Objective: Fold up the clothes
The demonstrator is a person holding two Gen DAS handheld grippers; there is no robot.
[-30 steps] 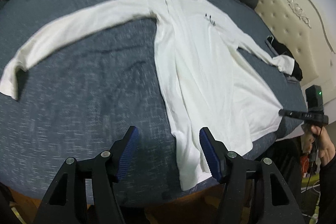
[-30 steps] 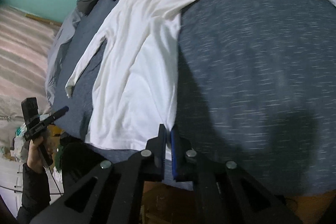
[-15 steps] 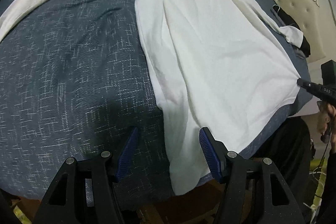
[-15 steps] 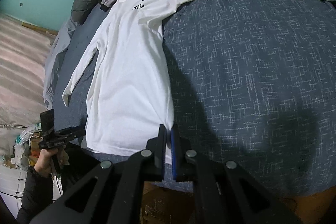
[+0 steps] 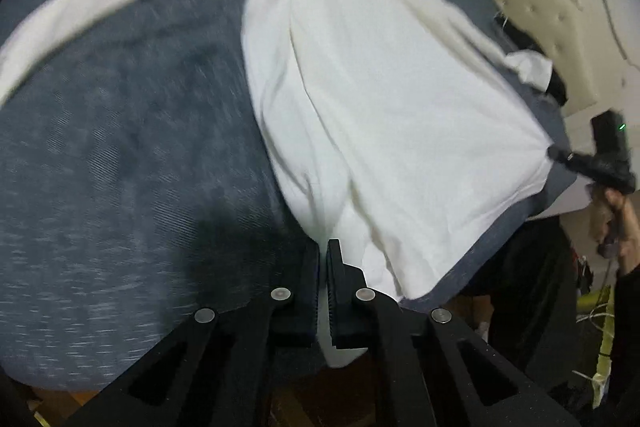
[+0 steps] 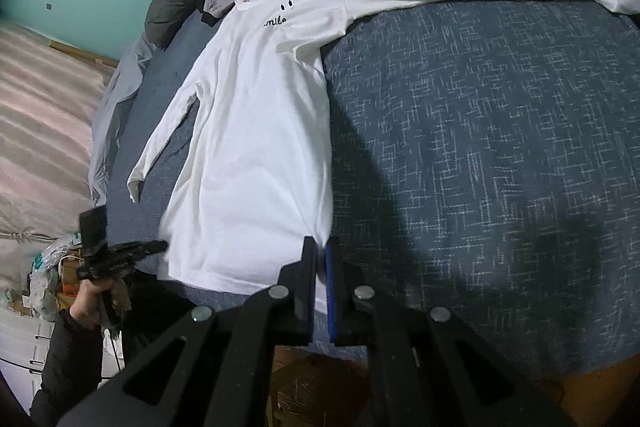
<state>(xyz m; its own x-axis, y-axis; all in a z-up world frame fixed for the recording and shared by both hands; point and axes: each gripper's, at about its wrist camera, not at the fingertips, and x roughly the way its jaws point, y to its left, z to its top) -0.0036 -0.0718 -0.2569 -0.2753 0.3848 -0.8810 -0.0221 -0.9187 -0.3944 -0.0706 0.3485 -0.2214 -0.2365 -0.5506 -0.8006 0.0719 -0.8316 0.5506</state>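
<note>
The shirt (image 6: 256,147) lies flat and face up on the bed (image 6: 480,147), sleeves spread. It looks thin, soft and light, likely to sag and wrinkle, so the hem corners and shoulders are the surest holds. The left gripper (image 5: 323,255) and right gripper (image 6: 320,251) are each pinched closed on a bottom hem corner.

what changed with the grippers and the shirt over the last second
The left gripper, open a second ago, came down and shut on a hem corner of the white shirt, bunching the cloth there. The right gripper stayed shut on the other hem corner. The shirt remains spread on the blue bedspread.
</note>
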